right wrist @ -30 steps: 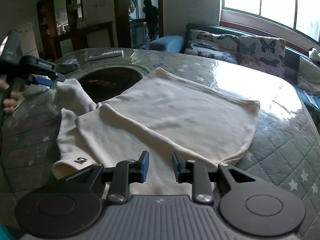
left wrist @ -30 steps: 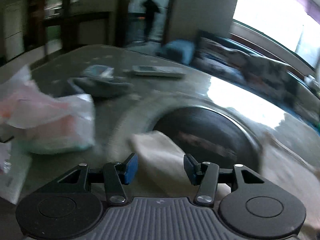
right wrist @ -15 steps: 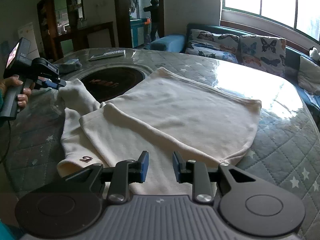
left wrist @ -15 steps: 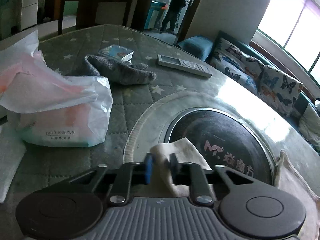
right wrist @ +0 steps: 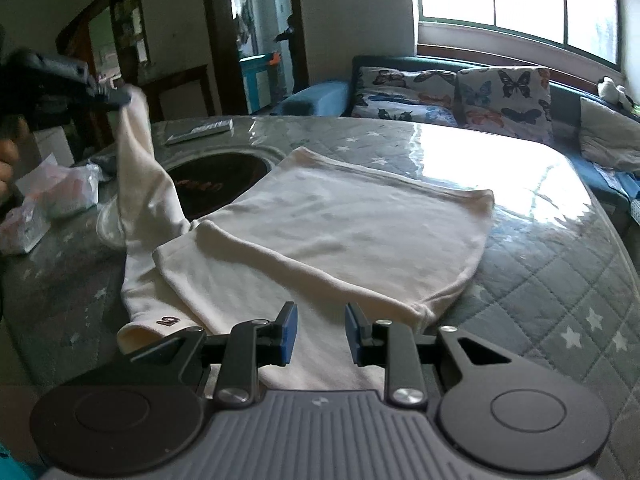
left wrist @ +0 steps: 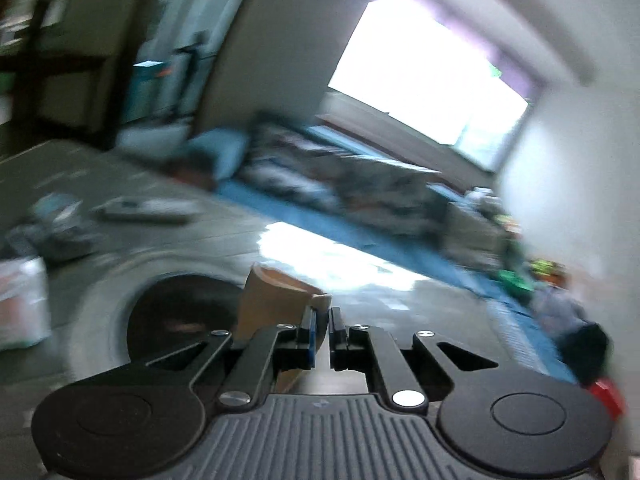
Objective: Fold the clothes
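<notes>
- Table (right wrist: 532,240): round, quilted grey cover w/ white stars under clear glossy sheet; dark round inset (right wrist: 216,178) near its far-left part.
- Cream garment (right wrist: 340,240): spread flat on table centre, body's long axis runs from near-left to far-right in the right wrist view; straight edge faces the window side, rounded folded edge toward near right.
- Sleeve (right wrist: 140,168) of the garment: long axis rises steeply from table up to far left, cuff end pinched in the left gripper (right wrist: 116,98). Second sleeve lies flat at near left, cuff (right wrist: 160,326) w/ small dark mark reading like "G" or "5", can't tell which.
- Left gripper (left wrist: 320,320): jaws closed narrow on the cream cuff, cloth bulging above and left of the fingers.
- Right gripper (right wrist: 318,334): jaws partly apart, nothing between them; it hangs over the garment's near edge, contact w/ cloth can't be told.
- Right wrist view only: the whole garment, sofa cushions w/ butterfly print (right wrist: 460,96), remote (right wrist: 200,130), plastic bag (right wrist: 60,188).
- Left wrist view: heavily blurred; shows the grip close up, the dark inset (left wrist: 180,312); lettering on the inset unreadable in both views.
</notes>
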The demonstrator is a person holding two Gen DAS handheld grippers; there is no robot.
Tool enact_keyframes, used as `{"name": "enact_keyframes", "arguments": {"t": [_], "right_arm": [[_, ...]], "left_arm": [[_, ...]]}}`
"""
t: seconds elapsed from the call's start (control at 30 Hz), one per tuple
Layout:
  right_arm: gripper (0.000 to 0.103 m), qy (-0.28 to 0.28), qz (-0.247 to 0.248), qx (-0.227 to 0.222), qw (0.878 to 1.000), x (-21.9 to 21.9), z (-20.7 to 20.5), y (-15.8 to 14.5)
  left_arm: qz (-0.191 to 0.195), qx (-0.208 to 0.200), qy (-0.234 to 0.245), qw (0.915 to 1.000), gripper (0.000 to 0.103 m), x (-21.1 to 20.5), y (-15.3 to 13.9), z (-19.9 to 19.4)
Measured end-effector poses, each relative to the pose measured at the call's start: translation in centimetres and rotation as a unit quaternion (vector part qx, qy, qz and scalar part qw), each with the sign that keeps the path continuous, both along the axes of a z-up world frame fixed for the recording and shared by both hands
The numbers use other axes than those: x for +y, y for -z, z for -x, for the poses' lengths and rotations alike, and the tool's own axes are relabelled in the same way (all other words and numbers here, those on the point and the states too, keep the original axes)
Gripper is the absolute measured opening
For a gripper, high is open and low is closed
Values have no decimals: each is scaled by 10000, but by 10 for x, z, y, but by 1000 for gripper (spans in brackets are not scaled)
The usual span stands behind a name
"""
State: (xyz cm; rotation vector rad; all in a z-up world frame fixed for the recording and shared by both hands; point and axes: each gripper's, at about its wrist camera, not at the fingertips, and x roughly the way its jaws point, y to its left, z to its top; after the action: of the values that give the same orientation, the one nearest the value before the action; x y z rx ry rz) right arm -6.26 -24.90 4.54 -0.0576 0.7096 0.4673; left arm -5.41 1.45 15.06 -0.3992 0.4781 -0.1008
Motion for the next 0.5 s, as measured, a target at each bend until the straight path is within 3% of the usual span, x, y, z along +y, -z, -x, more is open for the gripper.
{"name": "enact_keyframes", "arguments": {"t": [0.1,0.17,0.23,0.33,0.4,0.5], "right_arm": [[26,180,-179,28,9997,-11,2,-1],[26,321,-244,62,9992,-19,3,1],[26,444,-289,94,9986,-25,5,2],[26,598,-298,89,9977,-36,11,2],[26,692,-314,102,9971,-42,14,2],[26,809,-360,114,9960,-52,17,0]], "left_arm": [[98,-184,859,9961,7,-44,-8,4],[91,-225,1473,9888,9,-76,-5,4],[-22,-77,1837,9830,11,-101,5,2],[-138,258,2406,9702,27,-127,25,3],[-350,371,2660,9626,31,-137,35,8],[-791,450,2594,9615,39,-132,47,16]]}}
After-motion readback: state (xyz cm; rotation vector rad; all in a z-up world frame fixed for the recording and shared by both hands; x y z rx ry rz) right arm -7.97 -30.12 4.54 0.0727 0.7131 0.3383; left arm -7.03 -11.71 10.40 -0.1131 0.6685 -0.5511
